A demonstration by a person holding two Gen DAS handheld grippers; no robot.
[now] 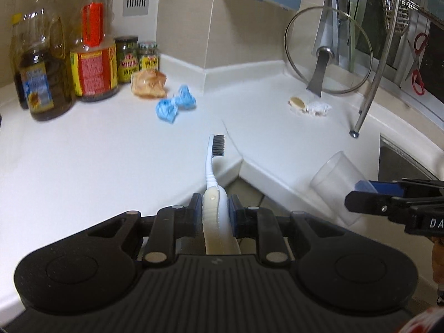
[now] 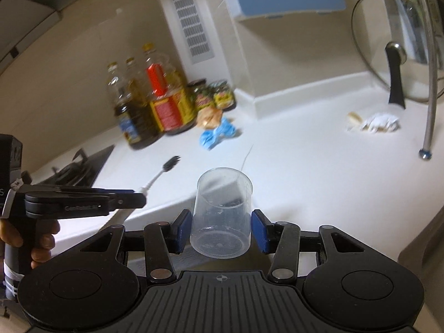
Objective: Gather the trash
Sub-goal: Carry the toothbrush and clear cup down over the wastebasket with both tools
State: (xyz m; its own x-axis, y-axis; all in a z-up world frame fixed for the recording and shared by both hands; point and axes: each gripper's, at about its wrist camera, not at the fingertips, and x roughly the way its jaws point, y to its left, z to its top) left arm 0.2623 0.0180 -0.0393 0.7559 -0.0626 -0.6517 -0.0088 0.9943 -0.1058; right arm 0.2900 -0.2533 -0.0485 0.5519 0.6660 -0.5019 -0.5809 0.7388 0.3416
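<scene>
White kitchen counter [image 1: 97,149] with crumpled blue wrappers [image 1: 175,104] near oil bottles [image 1: 91,55]. Left gripper [image 1: 215,208] clamps a white toothbrush [image 1: 212,166]; right gripper [image 2: 220,230] grips a clear plastic cup [image 2: 222,213] above the counter edge

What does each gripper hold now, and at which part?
The left gripper holds a toothbrush by its handle. The right gripper holds a clear cup by its sides, near the base.
</scene>
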